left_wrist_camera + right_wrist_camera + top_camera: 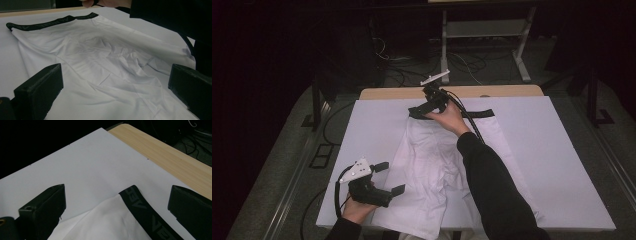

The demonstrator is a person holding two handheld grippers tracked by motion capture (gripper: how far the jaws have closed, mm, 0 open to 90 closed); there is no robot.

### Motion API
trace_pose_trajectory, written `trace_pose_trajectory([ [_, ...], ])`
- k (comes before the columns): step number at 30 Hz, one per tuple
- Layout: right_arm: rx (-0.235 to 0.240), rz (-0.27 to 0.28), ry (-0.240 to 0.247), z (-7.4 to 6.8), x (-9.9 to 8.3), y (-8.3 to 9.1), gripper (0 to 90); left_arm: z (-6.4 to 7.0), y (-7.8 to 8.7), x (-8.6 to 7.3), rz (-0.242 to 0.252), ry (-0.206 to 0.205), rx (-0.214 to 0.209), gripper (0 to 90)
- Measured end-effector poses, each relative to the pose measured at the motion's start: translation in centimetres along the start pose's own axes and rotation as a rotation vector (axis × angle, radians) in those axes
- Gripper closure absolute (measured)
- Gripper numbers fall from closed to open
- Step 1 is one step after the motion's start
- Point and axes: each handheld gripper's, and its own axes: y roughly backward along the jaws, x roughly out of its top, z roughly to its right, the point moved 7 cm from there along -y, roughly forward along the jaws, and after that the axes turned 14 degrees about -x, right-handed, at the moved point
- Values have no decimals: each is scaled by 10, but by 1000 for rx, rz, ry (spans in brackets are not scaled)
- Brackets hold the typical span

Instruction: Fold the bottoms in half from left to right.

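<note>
White shorts (432,165) with a black waistband (482,113) lie spread on the white board, waistband at the far side. My right gripper (424,106) hovers at the waistband's far left corner. In the right gripper view (117,197) its jaws stand open on either side of the waistband corner (140,207), holding nothing. At the near left, my left gripper (390,178) is open just beside the shorts' left leg edge. In the left gripper view (115,82) it looks across the wrinkled fabric (105,65) toward the waistband (50,23).
The white board (562,165) covers most of a wooden table, whose edge (462,92) shows at the back. The person's dark right sleeve (492,190) crosses over the shorts. A metal stand (484,30) and floor cables (397,65) lie beyond the table.
</note>
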Motion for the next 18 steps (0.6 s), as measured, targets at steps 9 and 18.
trace_pose_trajectory([
  [9,9,-15,-25,-3,1,-17,15,0,2,0,4,4,4,0],
  [18,12,-20,-35,-5,3,-28,19,0,2,-1,6,6,5,0],
])
